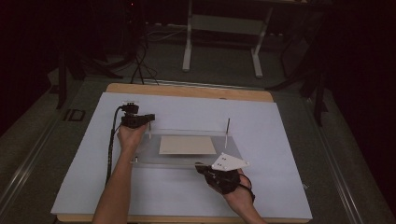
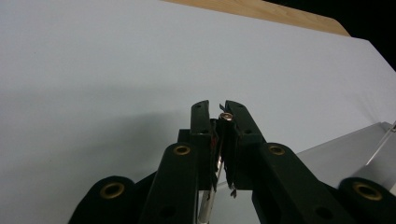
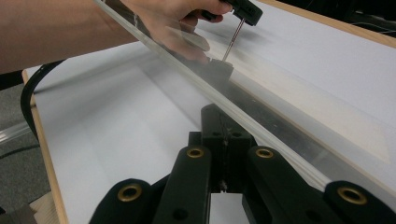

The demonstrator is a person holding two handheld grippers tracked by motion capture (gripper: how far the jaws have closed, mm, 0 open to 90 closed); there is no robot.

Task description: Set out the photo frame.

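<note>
A: Left to right, using the clear plate (image 1: pixel 187 158) as reference. Status?

B: Left gripper (image 1: pixel 148 122) sits at the plate's far-left corner, jaws clamped on the metal rod (image 2: pixel 219 161) standing there. The left gripper view confirms the rod is pinched between the pads.

A: Middle?

B: Beige sheet (image 1: pixel 187 144) lies flat on the plate, clear of all plate edges. A second rod (image 1: pixel 227 132) stands upright at the far-right corner, nothing touching it.

A: Right side?

B: Right gripper (image 1: pixel 200 166) is at the plate's near edge, jaws fully closed. Can't tell whether they pinch the edge or only touch it.

A: Room?

B: White mat (image 1: pixel 280 140) is open all around the plate. The plate's edges are faint.
</note>
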